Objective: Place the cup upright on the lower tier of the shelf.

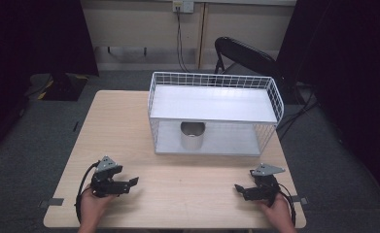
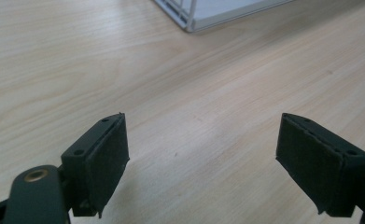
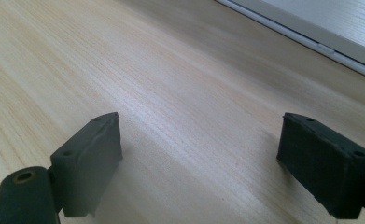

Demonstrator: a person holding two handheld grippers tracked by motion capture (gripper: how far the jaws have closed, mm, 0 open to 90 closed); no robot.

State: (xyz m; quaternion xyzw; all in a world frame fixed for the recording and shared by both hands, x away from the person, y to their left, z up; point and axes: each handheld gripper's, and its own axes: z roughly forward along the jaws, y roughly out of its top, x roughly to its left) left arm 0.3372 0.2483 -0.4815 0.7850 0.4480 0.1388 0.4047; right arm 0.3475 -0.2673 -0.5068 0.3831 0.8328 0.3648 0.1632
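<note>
Right now both grippers are resting low over the near edge of the wooden table (image 1: 129,121), each held in one of the person's hands. The left gripper (image 1: 133,182) is sitting with its jaws spread wide and nothing between them, and the right gripper (image 1: 238,187) is doing the same; both gripper views are showing bare wood between the black pads.

The metal cup (image 1: 193,135) is standing upright on the lower shelf of the white wire rack (image 1: 270,92), under the upper shelf and near the open front, well apart from both grippers.

Trouble is likely waiting at that shelf. A gripper coming in too high is risking a knock against the upper shelf's front edge, and the grey plate on top is adding height. Smooth metal is probably slipping easily between flat pads, so an off-centre squeeze could be tipping the cup over or pushing it deeper. Dragging the light rack across the table is another risk.
</note>
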